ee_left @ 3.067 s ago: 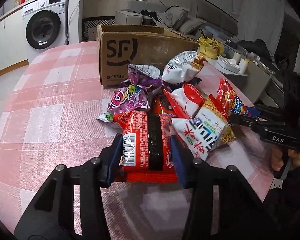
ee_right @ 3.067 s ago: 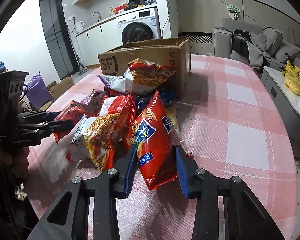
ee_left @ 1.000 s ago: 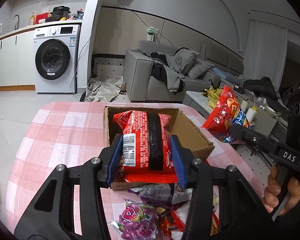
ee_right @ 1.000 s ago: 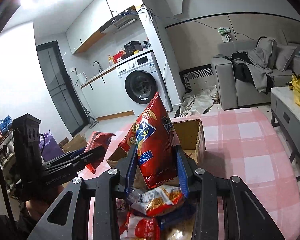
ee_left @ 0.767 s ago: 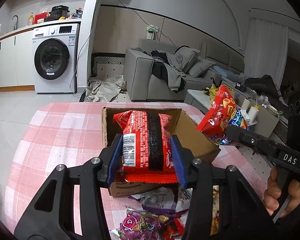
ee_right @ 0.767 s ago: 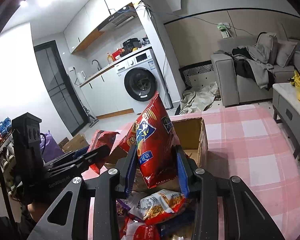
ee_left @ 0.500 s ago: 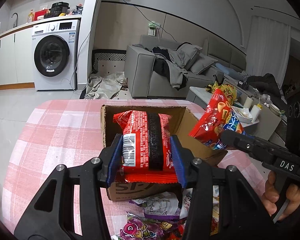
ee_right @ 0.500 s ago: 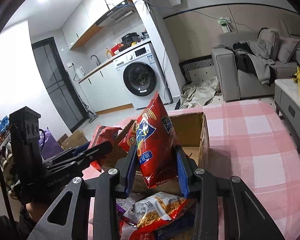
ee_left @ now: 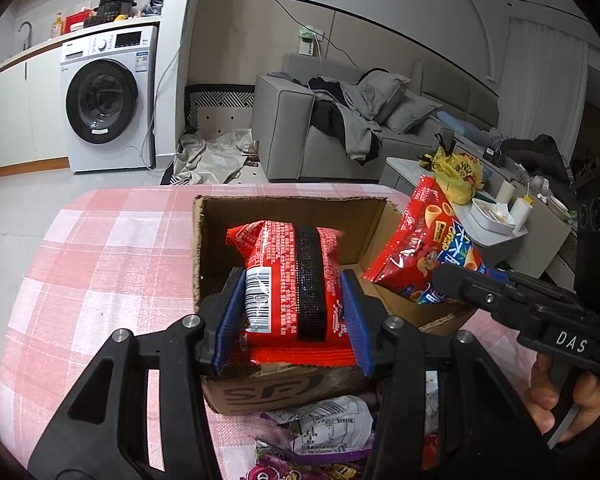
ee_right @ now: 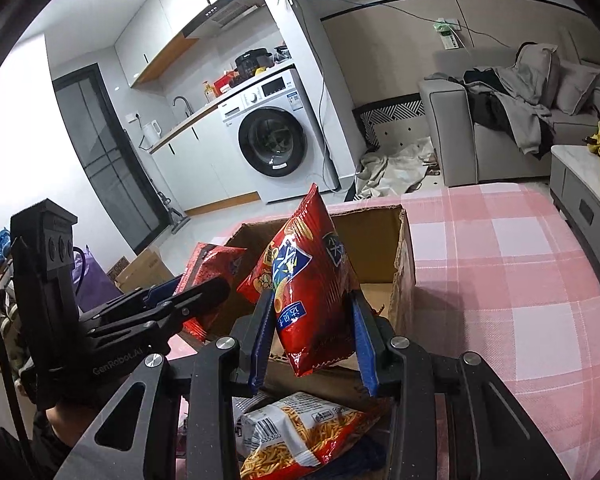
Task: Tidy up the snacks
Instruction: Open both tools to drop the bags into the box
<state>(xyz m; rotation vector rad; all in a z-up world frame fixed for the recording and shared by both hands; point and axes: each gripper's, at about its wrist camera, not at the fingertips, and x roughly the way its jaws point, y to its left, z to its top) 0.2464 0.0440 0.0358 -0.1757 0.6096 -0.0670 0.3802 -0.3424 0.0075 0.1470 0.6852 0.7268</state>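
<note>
My left gripper is shut on a red noodle packet with a black stripe and holds it over the open cardboard box. My right gripper is shut on a red chip bag and holds it upright over the same box. In the left wrist view the chip bag hangs over the box's right side. In the right wrist view the noodle packet sits at the box's left side. More snack bags lie on the table in front of the box.
The box stands on a round table with a pink checked cloth. A bag of stick snacks lies under my right gripper. Beyond the table are a washing machine, a grey sofa and a side table.
Both grippers have lifted their bags from the pile and moved forward and down over the open box. The chip bag has moved closer to the noodle packet.
</note>
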